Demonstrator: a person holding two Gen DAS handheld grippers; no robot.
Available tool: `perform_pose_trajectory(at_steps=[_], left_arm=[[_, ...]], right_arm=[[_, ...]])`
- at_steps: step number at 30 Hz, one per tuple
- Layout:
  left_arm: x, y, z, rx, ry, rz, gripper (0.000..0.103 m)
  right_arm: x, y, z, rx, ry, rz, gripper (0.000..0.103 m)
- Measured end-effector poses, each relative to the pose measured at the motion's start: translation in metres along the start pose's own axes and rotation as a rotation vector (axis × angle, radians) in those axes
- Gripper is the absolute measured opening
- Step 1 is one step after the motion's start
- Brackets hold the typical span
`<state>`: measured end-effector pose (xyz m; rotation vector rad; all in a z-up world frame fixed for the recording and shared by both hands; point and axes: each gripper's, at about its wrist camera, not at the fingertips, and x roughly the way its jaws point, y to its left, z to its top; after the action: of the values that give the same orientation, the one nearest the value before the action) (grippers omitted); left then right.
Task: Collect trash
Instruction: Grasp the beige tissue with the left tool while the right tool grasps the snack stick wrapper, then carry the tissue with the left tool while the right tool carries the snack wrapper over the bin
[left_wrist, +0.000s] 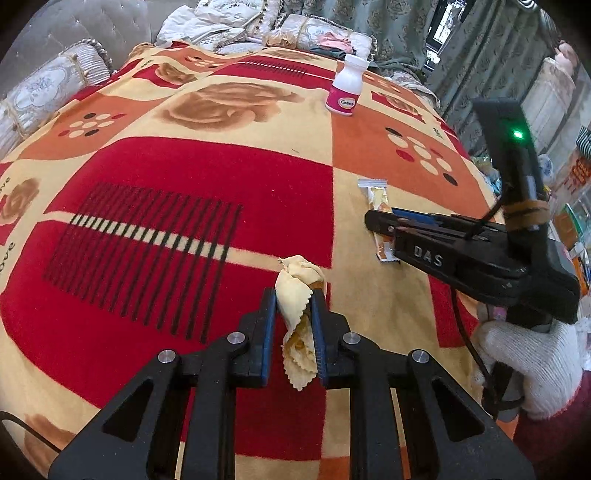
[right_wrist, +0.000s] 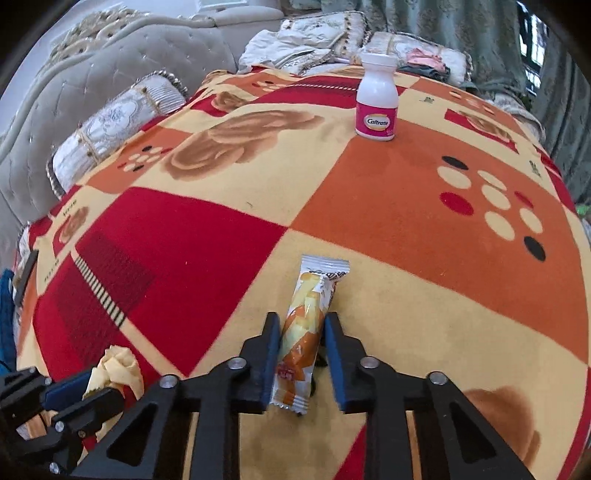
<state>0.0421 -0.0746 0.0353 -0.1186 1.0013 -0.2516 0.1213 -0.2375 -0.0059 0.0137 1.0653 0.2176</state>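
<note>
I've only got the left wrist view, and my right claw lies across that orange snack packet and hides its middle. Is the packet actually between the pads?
Observer: Yes. In the right wrist view the snack packet runs lengthwise between the blue pads of the right claw, which are closed on its sides.
Operator: How much sticks out past the tips?
Observer: Roughly the far third, with the silver crimped end, lies beyond the tips on the blanket.
Operator: Anything ahead of that claw?
Observer: From that camera the white bottle stands upright further ahead, slightly right of the claw's line and well apart from the packet.
</note>
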Motion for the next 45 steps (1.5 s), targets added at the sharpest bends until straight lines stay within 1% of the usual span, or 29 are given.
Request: perform_pose_trajectory(at_steps=[5,8,14,27,36,45], left_arm=[[-0.004,-0.007,-0.007,0.008,0.004,-0.011,0.016],[-0.007,-0.014,-0.013,0.024,0.01,-0.016,0.016],[-0.015,-0.036,-0.032,0.069,0.017,-0.026,0.016],[-0.036,-0.085,-0.072,0.141,0.025,-0.066,0.016],[-0.042,-0.117,-0.088,0.196,0.029,-0.091,0.016],[-0.041,-0.153,-0.098,0.255,0.043,-0.137,0.016]], right_arm=[[-0.016,-0.004,-0.012,-0.003,-0.014,0.008,0.02],[-0.033,-0.006,-0.028,0.005,-0.023,0.014,0.02],[-0.073,-0.011,-0.072,0.038,-0.041,0.024,0.02],[-0.126,-0.032,-0.148,0.125,-0.046,-0.01,0.02],[-0.15,-0.044,-0.183,0.161,-0.054,-0.043,0.02],[-0.168,-0.058,-0.206,0.184,-0.06,-0.083,0.02]])
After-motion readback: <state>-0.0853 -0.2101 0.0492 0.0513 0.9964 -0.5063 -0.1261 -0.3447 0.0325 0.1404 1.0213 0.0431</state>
